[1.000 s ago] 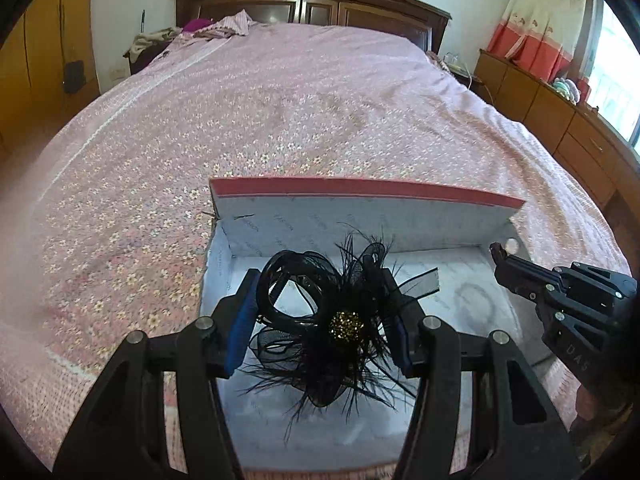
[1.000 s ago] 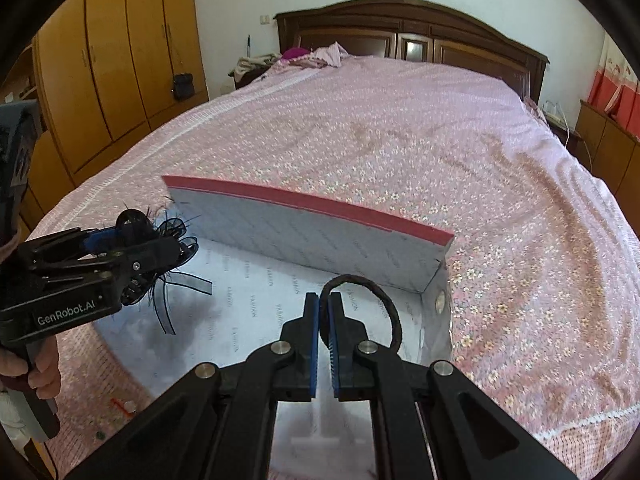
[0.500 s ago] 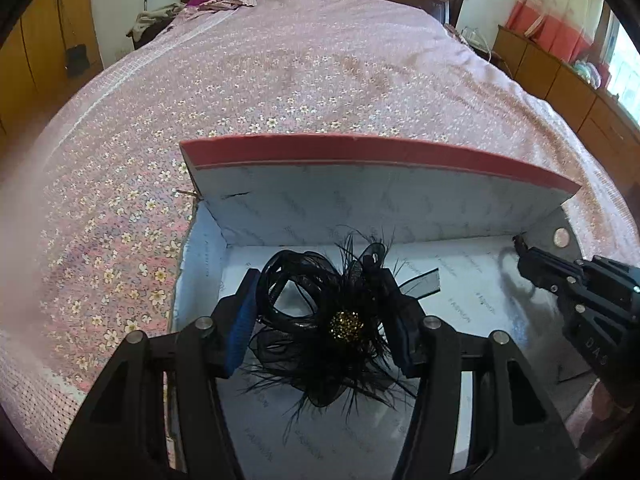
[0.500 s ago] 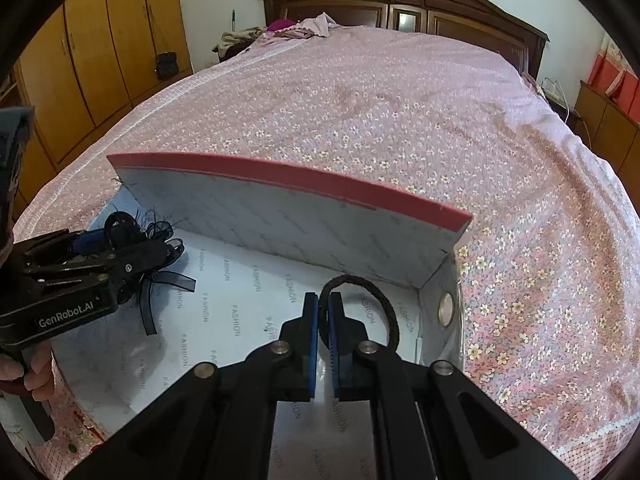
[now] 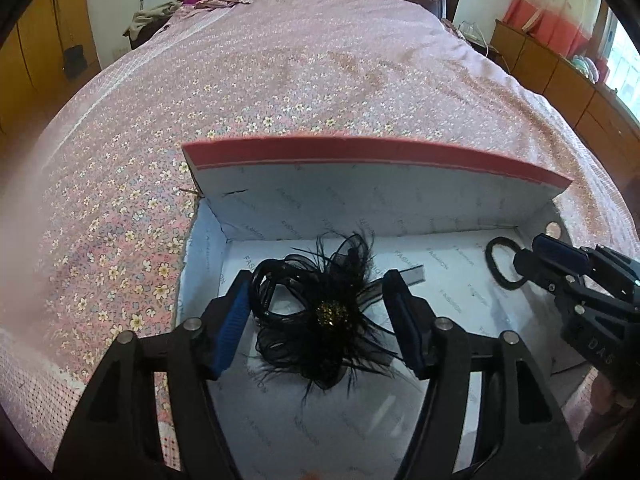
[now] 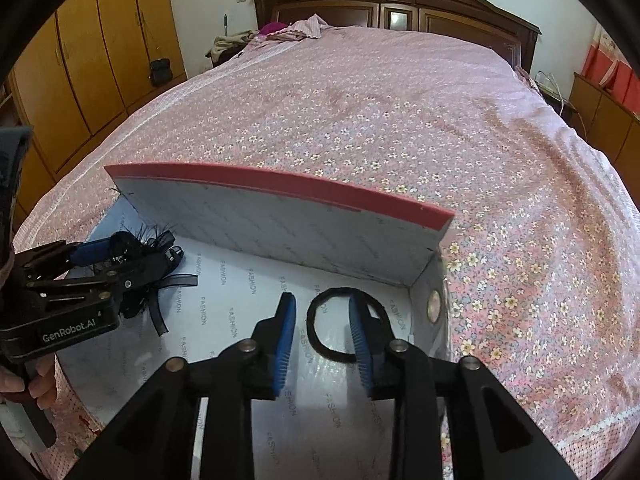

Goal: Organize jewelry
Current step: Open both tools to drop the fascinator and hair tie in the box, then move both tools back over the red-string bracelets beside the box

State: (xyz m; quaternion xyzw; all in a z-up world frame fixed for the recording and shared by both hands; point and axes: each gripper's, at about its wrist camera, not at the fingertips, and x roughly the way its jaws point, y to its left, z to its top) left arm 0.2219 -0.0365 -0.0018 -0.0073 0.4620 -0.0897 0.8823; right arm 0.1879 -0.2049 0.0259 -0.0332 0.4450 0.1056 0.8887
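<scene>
A black feather hair ornament (image 5: 324, 312) with a gold centre lies on the floor of the open white box (image 5: 360, 208). My left gripper (image 5: 318, 320) straddles it with its jaws opening, and the blue pads stand clear of its loops. A black hair tie (image 6: 334, 354) lies flat on the box floor near the right wall. My right gripper (image 6: 323, 320) hangs over it with its jaws opening and nothing pressed between them. In the left wrist view the hair tie (image 5: 490, 264) sits just beyond the right gripper (image 5: 528, 254).
The box's red-edged lid (image 6: 280, 184) stands upright behind the floor. The box rests on a bed with a pink floral cover (image 6: 400, 112). Wooden wardrobes (image 6: 100, 52) line the left, low cabinets (image 5: 560, 68) the right, and clothes (image 6: 296, 28) lie by the headboard.
Both grippers' jaws have spread apart. The right one let go of the hair tie, which now lies on the box floor. The feather ornament is free of the left pads.
</scene>
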